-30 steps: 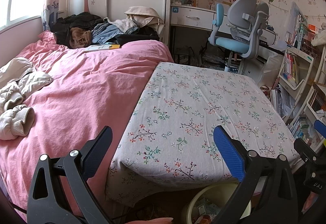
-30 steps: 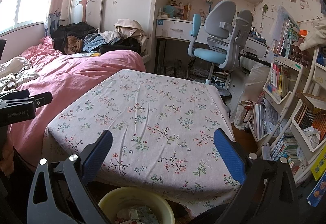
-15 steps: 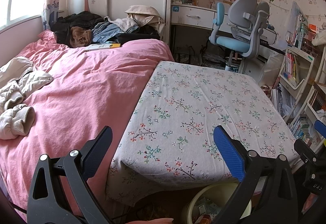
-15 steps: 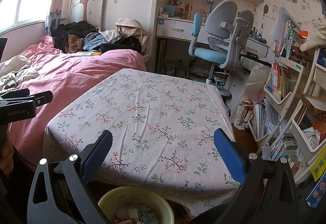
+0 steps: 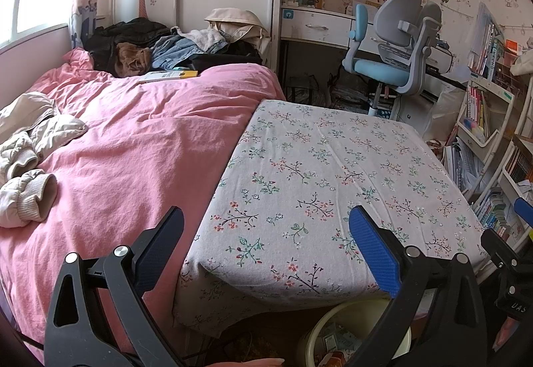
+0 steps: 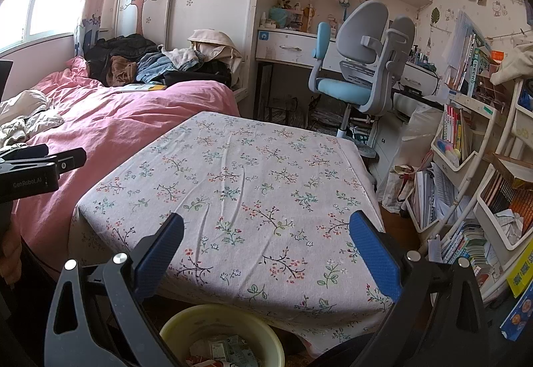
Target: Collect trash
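A pale yellow bin [image 6: 220, 335] stands on the floor at the near edge of the floral-cloth table [image 6: 240, 187], with paper and wrapper trash inside. In the left wrist view the same bin [image 5: 319, 333] shows partly behind the right finger. My left gripper [image 5: 266, 237] is open, with nothing between its blue pads, held over the table's near left corner. My right gripper [image 6: 266, 240] is also open and holds nothing, above the bin and the table's near edge. No loose trash shows on the cloth.
A pink-covered bed [image 5: 126, 147] with piled clothes [image 5: 160, 47] lies left of the table. A grey and blue desk chair [image 6: 359, 73] stands behind it. Bookshelves [image 6: 466, 160] crowd the right side. The left gripper's body [image 6: 36, 167] shows at the right wrist view's left edge.
Both views have shifted very slightly; the grippers hold nearly still and stay open. Nothing was picked up or dropped.
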A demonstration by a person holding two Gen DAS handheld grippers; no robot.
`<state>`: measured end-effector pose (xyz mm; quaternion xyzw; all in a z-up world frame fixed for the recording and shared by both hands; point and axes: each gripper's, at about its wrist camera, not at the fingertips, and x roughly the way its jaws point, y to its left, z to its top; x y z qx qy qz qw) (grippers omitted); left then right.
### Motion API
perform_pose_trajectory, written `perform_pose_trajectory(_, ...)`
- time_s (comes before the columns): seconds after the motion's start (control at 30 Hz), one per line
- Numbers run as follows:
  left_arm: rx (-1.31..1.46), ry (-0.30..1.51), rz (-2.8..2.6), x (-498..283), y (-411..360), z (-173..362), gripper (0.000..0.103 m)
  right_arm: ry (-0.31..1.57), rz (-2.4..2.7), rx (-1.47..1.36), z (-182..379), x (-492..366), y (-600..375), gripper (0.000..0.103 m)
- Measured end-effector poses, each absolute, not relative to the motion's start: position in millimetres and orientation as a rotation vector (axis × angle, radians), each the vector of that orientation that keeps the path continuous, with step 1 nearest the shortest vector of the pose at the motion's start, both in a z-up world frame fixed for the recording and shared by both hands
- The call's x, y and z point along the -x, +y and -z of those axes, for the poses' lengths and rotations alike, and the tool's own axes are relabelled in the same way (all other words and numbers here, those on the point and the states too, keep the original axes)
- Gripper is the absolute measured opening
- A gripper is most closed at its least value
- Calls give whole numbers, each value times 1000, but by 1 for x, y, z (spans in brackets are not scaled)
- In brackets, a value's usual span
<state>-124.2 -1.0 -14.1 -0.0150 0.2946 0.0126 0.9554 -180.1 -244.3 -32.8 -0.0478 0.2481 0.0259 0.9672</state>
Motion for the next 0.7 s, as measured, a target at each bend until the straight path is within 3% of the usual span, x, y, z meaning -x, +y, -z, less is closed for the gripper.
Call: perform_pose_trajectory(0.7, 30, 600, -26, 124, -1, 14, 96, 502, -54, 100, 34, 182, -244, 95)
